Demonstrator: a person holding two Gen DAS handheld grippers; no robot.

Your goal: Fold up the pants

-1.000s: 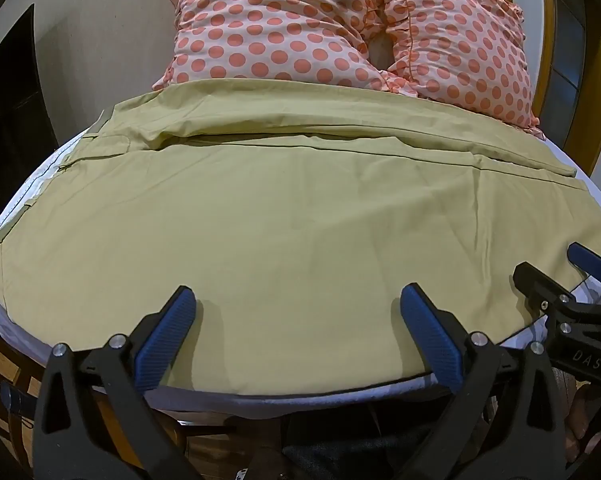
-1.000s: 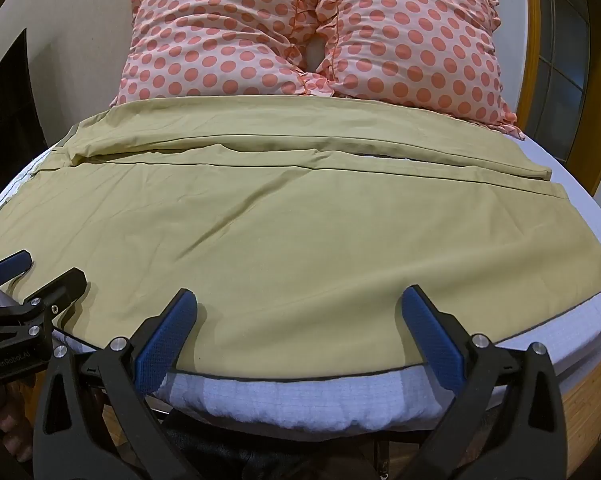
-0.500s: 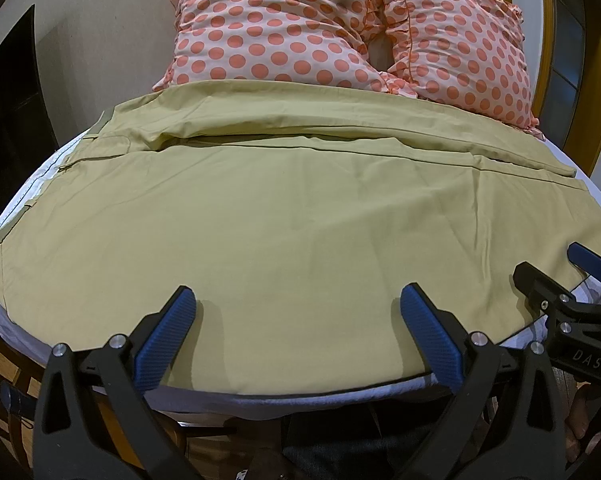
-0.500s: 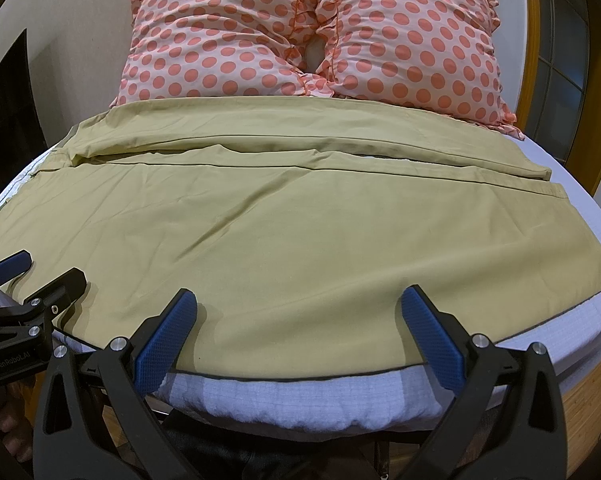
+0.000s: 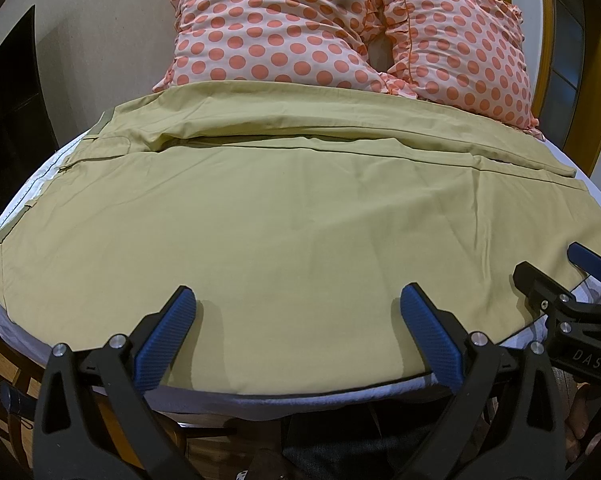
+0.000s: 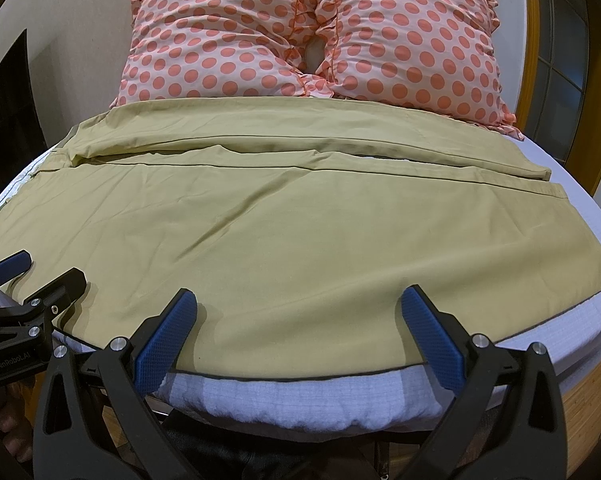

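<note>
Khaki pants (image 5: 284,224) lie spread flat across the bed, waist at the left, both legs running to the right; they also show in the right wrist view (image 6: 284,232). My left gripper (image 5: 296,304) is open and empty, hovering at the near edge of the closer leg. My right gripper (image 6: 298,306) is open and empty at the same near edge, further right. The right gripper shows at the right of the left wrist view (image 5: 556,268), and the left gripper at the left of the right wrist view (image 6: 40,272).
Two pink polka-dot pillows (image 5: 340,28) (image 6: 312,36) lean at the bed's head behind the pants. The white mattress edge (image 6: 300,396) runs just under my grippers. A wooden frame (image 6: 532,40) stands at the right, a dark opening (image 5: 8,100) at the left.
</note>
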